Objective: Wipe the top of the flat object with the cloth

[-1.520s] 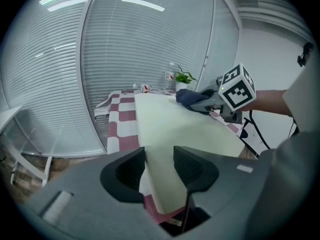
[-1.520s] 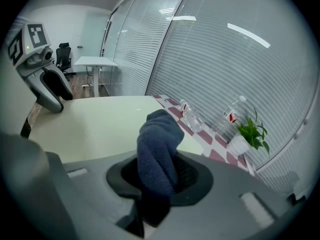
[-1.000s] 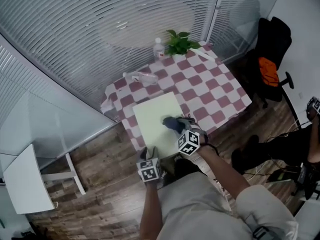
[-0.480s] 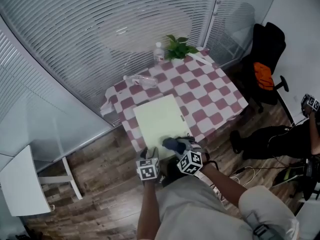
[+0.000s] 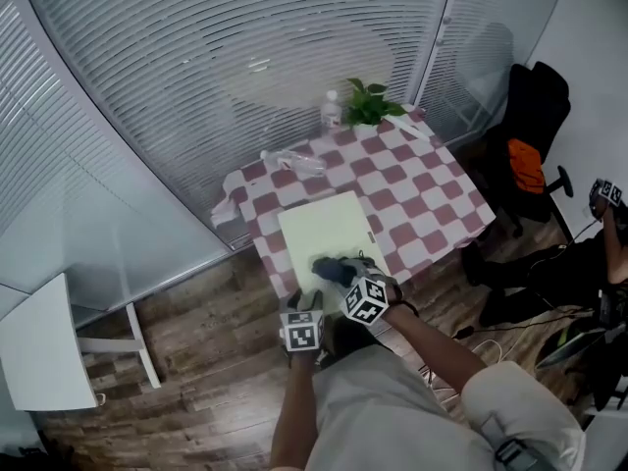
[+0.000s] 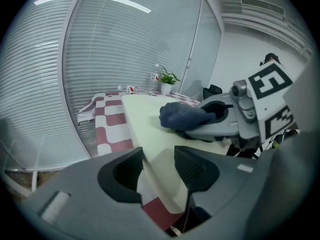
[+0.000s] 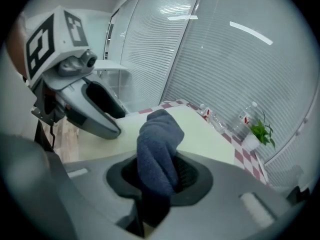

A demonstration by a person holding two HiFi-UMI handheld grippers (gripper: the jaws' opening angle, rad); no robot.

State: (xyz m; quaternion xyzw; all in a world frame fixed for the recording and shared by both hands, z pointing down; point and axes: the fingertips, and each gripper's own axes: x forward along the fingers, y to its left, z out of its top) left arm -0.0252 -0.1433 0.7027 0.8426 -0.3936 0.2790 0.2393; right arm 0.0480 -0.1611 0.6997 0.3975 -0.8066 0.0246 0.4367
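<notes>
A pale yellow-green flat board (image 5: 329, 229) lies on the checkered table (image 5: 432, 199). My right gripper (image 5: 340, 273) is shut on a dark blue cloth (image 5: 328, 266), which rests on the near part of the board. In the right gripper view the cloth (image 7: 159, 141) hangs bunched between the jaws, over the board (image 7: 205, 134). My left gripper (image 5: 300, 305) stands at the board's near edge. Its jaws are open in the left gripper view (image 6: 157, 158), and the board's edge (image 6: 145, 134) runs between them without the pads pressing on it.
A potted plant (image 5: 370, 101) and an upright bottle (image 5: 331, 112) stand at the table's far edge, with a lying bottle (image 5: 292, 161) to the left. Blinds close the far side. A black chair (image 5: 530, 135) is at the right, and a white side table (image 5: 39, 346) at the left.
My right gripper has drawn the cloth from the board's middle toward its near end. The left gripper has stayed at the near edge. The head view has shifted a little.
</notes>
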